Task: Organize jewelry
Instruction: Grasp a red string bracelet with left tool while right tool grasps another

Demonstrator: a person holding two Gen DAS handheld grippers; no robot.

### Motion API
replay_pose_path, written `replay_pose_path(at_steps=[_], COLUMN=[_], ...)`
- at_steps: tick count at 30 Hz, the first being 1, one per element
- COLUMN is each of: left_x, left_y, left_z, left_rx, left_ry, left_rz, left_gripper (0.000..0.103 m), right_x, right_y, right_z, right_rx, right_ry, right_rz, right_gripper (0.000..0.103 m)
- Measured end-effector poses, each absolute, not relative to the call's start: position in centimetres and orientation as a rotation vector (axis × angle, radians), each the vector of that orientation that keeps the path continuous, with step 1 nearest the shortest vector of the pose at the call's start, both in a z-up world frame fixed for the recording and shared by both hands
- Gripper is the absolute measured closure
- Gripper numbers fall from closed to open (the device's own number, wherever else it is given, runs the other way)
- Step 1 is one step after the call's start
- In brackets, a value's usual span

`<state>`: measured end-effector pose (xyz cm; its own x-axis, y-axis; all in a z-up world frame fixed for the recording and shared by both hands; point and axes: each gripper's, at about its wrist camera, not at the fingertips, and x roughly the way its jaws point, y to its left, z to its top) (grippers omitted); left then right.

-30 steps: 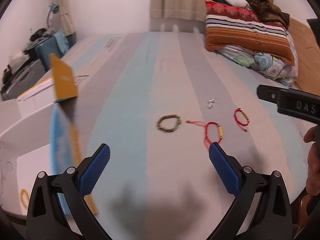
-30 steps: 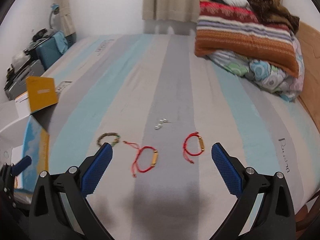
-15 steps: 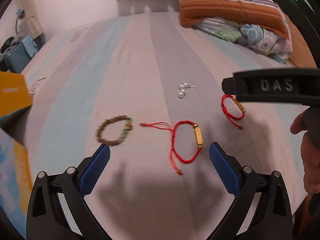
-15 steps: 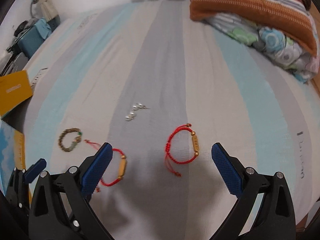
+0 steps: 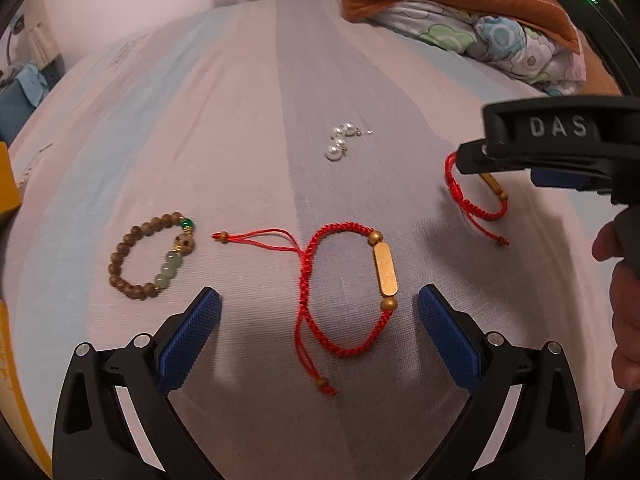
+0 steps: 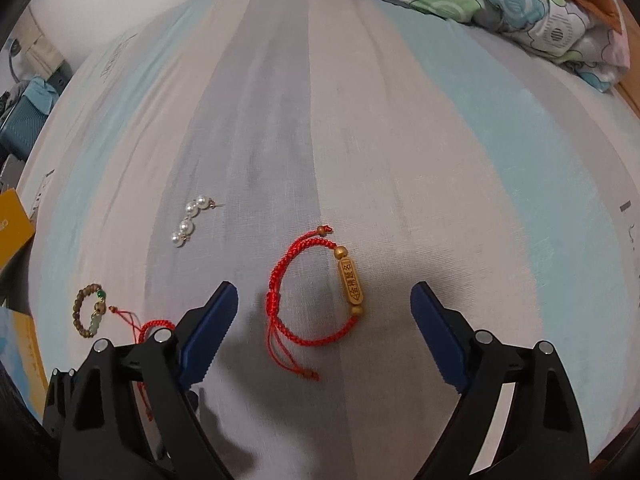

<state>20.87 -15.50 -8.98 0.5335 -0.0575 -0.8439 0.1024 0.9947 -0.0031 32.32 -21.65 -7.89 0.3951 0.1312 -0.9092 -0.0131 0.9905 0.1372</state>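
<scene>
Several pieces of jewelry lie on a striped bedsheet. A red cord bracelet with a gold bar lies between the fingers of my open, empty left gripper. A second red cord bracelet with an engraved gold bar lies between the fingers of my open, empty right gripper; it also shows in the left wrist view, partly hidden by the right gripper. A brown bead bracelet with green beads lies to the left. Pearl earrings lie farther back.
Folded striped and floral bedding is piled at the back right of the bed. A yellow and white box sits off the left edge. A blue suitcase stands by the far left wall.
Both grippers have moved forward and down toward the sheet. Each red bracelet now sits between a gripper's fingers and looks larger. The jewelry has not moved.
</scene>
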Motion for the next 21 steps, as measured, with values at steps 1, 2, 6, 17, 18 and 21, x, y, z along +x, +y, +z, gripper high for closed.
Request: replay_pose_path(at_steps=[1,2,6,17,18,21], left_x=[21.0,20.9,20.9,20.6,20.6,20.5], left_y=[-15.7,-15.8,-15.8,-15.9,-15.9,-15.9], left_z=[-9.2,-9.4,-9.6,-9.2,-9.1,-9.1], left_rx=[0.060,0.067,0.065,0.087,0.087,0.100], left_ry=[1.005,1.002,0.997,1.006,1.009,1.015], left_rz=[-0.091,-0.090,-0.087,-0.104,-0.110,-0.117], left_gripper=[0.006,0.006,0.009,0.065,0.071,0.088], right_x=[32.4,32.8,33.0,33.2,33.1,33.0], right_y=[-21.5,-21.6,-21.6,-21.2,-21.2,-21.3], right_z=[-8.1,-8.3,-9.0,-9.7,-9.7,-9.5], right_rx=[0.109,0.106,0.123,0.099,0.103,0.125], right_ry=[1.166,1.170,1.174,1.183,1.184,1.184], right_rz=[0.094,0.097,0.093,0.120,0.125,0.136], right_gripper=[0.020,0.025,0.034,0.079,0.083,0.096])
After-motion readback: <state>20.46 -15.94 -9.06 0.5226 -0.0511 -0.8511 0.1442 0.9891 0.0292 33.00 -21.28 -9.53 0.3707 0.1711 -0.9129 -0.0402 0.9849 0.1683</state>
